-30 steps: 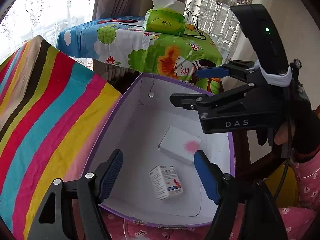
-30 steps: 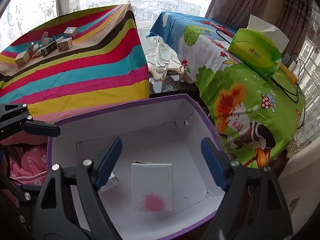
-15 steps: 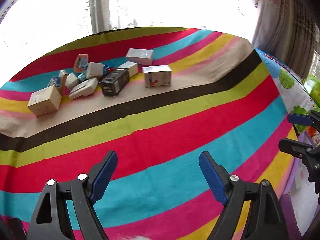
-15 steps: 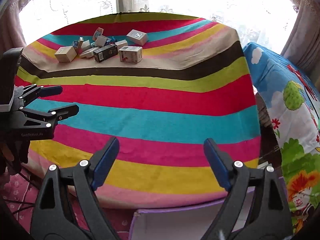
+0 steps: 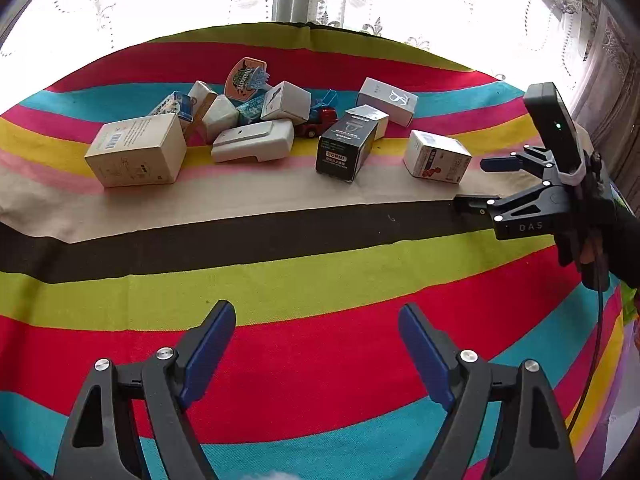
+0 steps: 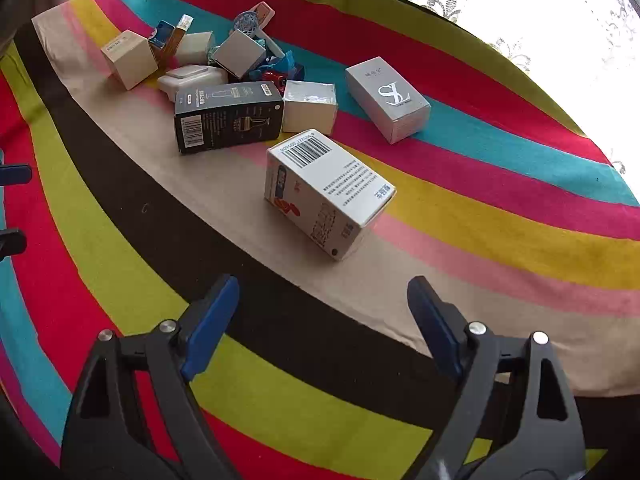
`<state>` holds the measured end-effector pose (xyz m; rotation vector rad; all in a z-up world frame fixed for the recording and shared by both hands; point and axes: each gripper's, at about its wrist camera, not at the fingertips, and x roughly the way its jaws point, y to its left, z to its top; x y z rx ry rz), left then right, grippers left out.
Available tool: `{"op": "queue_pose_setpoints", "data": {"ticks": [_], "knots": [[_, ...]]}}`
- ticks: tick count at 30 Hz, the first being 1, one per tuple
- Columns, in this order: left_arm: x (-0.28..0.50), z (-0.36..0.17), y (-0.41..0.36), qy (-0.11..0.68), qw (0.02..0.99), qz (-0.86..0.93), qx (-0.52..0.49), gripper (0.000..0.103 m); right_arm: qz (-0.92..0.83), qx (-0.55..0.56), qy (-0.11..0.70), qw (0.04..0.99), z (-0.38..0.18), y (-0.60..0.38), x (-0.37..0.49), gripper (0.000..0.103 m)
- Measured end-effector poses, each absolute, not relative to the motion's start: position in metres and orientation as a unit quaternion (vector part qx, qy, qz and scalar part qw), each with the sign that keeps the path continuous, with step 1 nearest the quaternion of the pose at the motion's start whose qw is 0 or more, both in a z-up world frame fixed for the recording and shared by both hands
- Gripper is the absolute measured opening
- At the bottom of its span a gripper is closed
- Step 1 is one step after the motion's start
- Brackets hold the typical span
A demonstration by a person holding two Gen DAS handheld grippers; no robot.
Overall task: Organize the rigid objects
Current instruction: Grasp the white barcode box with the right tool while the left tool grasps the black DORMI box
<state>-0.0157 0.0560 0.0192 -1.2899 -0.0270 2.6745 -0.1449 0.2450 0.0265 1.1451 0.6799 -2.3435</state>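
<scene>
A: Two grippers, both spread, nothing held. Right gripper [image 6: 320,320] aims at the white barcode carton [image 6: 326,192], lying at 12 o'clock, near, on the striped cloth [image 6: 480,208].

B: Left gripper [image 5: 316,344]?

A: Well short of the box pile [image 5: 248,120], 11 o'clock.

B: Handling?

A: Likely light, stiff card; crushable. Pinch its long flat sides.

Cluster of small boxes [image 5: 256,128] lies on striped cloth. White barcode box [image 6: 326,190] sits apart, tilted; black box [image 6: 228,116] on its side.
</scene>
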Motion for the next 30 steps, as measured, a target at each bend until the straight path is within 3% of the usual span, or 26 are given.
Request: {"op": "queue_pose_setpoints", "data": {"ticks": [9,11,12,22,23,24,30], "knots": [[-0.076,0.016,0.089,0.054,0.154,0.882,-0.441,0.085,-0.824,0.423,0.198,0.32,0.018,0.243,-0.207,0.089],[-0.092,0.017,0.092,0.064,0.162,0.882,-0.438,0.085,-0.824,0.418,0.183,0.336,0.022,0.245,-0.202,0.053],[-0.102,0.017,0.094,0.069,0.163,0.882,-0.437,0.085,-0.828,0.417,0.188,0.324,0.022,0.246,-0.195,0.043],[-0.187,0.01,0.135,0.123,0.158,0.883,-0.425,0.084,-0.863,0.419,0.157,0.233,0.026,0.269,-0.111,0.043],[-0.191,0.007,0.138,0.126,0.149,0.883,-0.427,0.074,-0.865,0.421,0.155,0.224,0.026,0.269,-0.106,0.043],[-0.193,0.005,0.138,0.118,0.144,0.881,-0.435,0.039,-0.867,0.423,0.151,0.216,0.025,0.268,-0.102,0.043],[-0.139,0.012,0.125,0.047,0.136,0.881,-0.45,0.04,-0.877,0.438,0.096,0.173,0.023,0.271,-0.09,0.043]]}}
